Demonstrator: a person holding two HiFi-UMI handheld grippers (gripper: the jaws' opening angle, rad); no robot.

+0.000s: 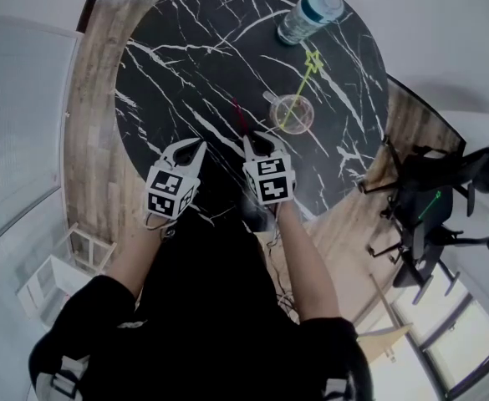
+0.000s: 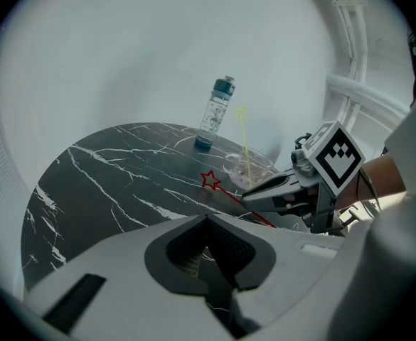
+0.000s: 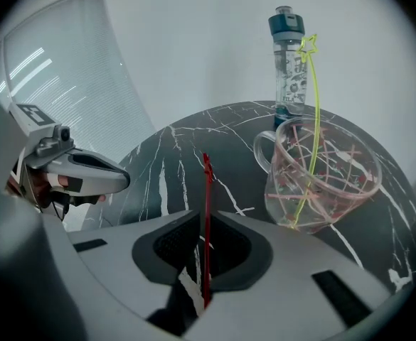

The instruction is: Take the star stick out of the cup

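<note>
A clear cup (image 1: 292,113) (image 3: 321,183) (image 2: 247,168) stands on the round black marble table (image 1: 185,48) and holds a yellow-green star stick (image 1: 303,86) (image 3: 311,119) that leans up out of it. My right gripper (image 1: 257,143) (image 3: 206,222) (image 2: 279,190) is left of the cup, near the table's front edge. It is shut on a thin red star stick (image 3: 206,212) (image 2: 211,180) (image 1: 237,114), which points out over the table away from the cup. The left gripper (image 1: 192,150) (image 2: 208,220) (image 3: 80,169) is beside it on the left, shut and empty.
A clear water bottle (image 1: 309,13) (image 3: 287,62) (image 2: 215,112) stands behind the cup. A black chair base (image 1: 424,203) is on the wooden floor to the right of the table, and a white shelf (image 1: 52,282) at the lower left.
</note>
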